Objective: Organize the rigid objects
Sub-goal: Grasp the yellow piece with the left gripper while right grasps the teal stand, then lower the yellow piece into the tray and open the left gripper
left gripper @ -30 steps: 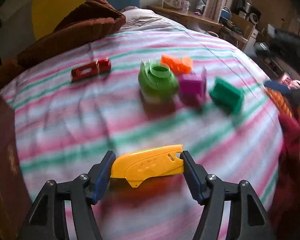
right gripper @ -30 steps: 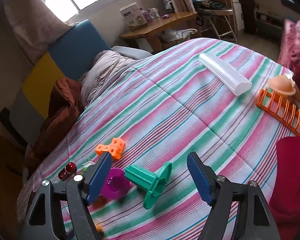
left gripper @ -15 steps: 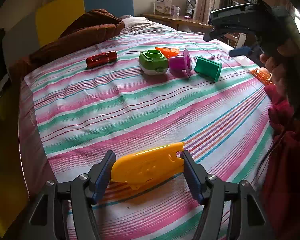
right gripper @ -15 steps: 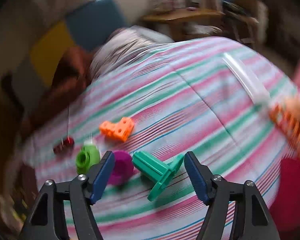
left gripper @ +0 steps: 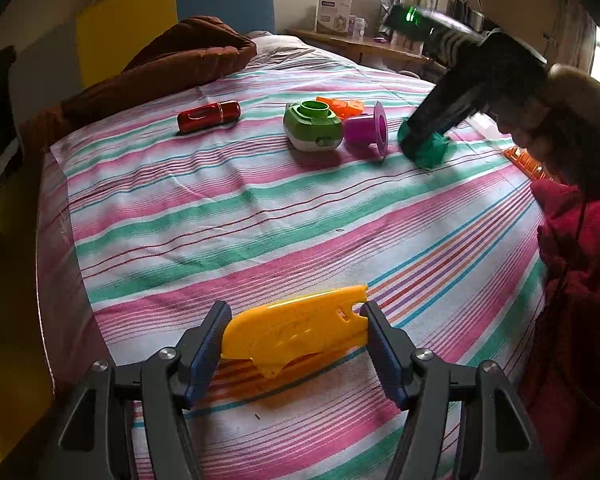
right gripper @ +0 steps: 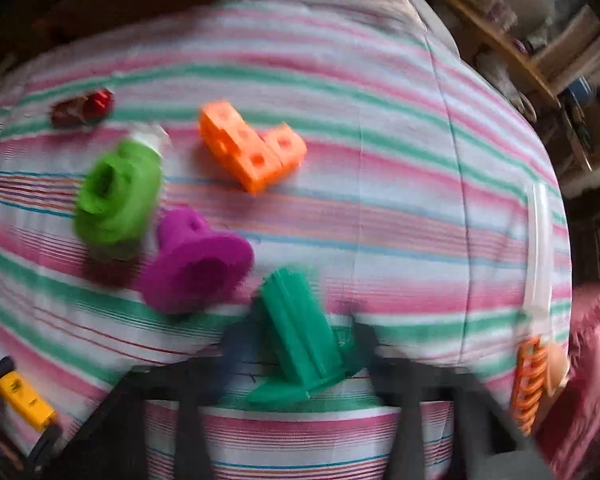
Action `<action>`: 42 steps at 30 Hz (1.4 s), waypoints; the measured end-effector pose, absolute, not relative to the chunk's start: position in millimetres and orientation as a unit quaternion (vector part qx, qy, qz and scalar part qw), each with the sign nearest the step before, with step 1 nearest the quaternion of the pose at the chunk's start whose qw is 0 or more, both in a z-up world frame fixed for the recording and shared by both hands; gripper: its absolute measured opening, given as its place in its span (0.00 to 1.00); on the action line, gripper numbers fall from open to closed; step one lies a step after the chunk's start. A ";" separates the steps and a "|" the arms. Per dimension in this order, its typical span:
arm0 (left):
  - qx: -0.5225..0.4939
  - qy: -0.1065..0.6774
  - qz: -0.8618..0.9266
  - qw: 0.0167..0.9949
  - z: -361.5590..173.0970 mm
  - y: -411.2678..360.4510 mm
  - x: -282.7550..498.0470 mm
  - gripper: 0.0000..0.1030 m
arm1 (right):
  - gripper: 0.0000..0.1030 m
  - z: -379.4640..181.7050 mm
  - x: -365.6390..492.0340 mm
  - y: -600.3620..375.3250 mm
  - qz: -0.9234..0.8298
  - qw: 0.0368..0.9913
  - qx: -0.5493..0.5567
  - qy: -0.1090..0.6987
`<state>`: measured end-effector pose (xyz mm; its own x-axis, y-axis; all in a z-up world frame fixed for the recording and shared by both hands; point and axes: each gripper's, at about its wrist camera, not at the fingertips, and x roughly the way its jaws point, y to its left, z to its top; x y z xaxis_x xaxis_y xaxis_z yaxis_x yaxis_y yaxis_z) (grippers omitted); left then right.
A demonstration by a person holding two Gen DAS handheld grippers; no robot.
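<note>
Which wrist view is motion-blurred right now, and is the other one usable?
Right wrist view: heavy smear; the teal flanged plastic piece and right gripper closing around it have soft edges. Left wrist view: sharp; the yellow plastic tool is crisp, fisheye bending at edges.

The left gripper (left gripper: 294, 340) hangs over the near edge of the striped bedspread (left gripper: 260, 208), a yellow plastic shell piece (left gripper: 296, 330) between its jaws. Far ahead lies a red metallic cylinder (left gripper: 209, 116); right of it a green round plastic housing (left gripper: 313, 128), then a purple flanged plastic cup (left gripper: 367, 129). An orange perforated block (right gripper: 250, 150) lies behind those two. Rightmost, the teal plastic flanged post (right gripper: 296, 336) sits between the closing jaws of the right gripper (right gripper: 300, 350).
</note>
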<state>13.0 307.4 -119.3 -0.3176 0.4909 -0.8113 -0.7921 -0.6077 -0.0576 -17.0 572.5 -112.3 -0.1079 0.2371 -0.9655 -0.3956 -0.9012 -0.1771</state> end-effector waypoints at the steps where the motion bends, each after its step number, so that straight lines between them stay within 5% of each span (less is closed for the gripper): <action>1: -0.420 0.178 0.792 0.405 -119.3 307.0 13.1 0.65 | 0.29 -111.0 -13.6 570.1 0.747 0.218 -0.625 0.065; 10: -0.428 0.174 0.795 0.393 -111.5 299.3 16.0 0.65 | 0.30 -107.5 22.3 505.7 0.770 0.118 -0.610 0.148; 27: -0.361 0.105 0.870 0.318 -14.7 199.3 8.2 0.65 | 0.30 -109.9 52.9 470.5 0.814 0.113 -0.555 0.128; 42: -0.404 -0.008 0.900 0.160 -17.6 43.8 -48.5 0.65 | 0.31 -110.6 34.7 465.4 0.817 0.115 -0.556 0.102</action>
